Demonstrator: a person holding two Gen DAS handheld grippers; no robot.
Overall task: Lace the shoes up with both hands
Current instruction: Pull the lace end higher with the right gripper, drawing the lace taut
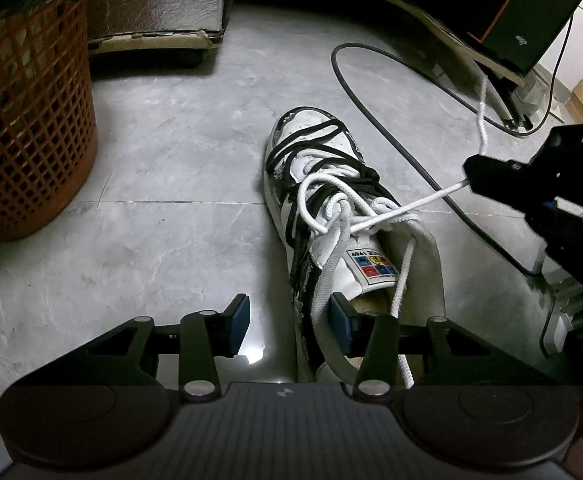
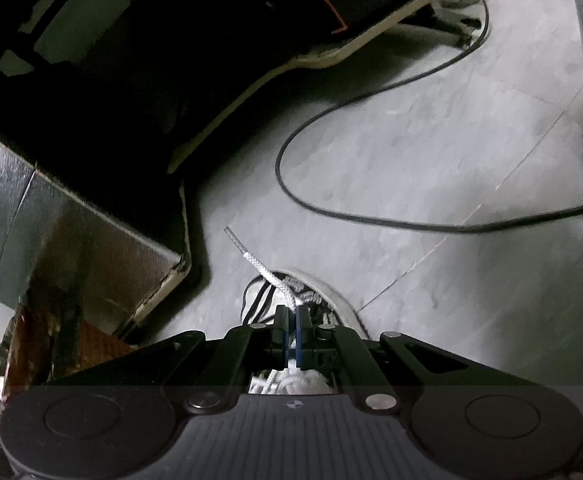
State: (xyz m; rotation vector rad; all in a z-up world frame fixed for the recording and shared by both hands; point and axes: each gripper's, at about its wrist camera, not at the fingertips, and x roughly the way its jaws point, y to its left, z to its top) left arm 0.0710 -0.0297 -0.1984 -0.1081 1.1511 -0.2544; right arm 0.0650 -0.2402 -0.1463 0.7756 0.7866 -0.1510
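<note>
right wrist: right gripper [image 2: 291, 322] pinches white lace [image 2: 269, 276].

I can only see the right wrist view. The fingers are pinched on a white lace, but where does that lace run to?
Observer: The white lace runs taut from the right gripper to the knot over the shoe's tongue.
Operator: Is the left gripper holding anything?
Observer: No. The left gripper is open near the shoe's heel opening, its fingers gripping nothing.
Operator: Anything on the floor near it?
Observer: An orange mesh basket stands left of the shoe, apart from it.
</note>
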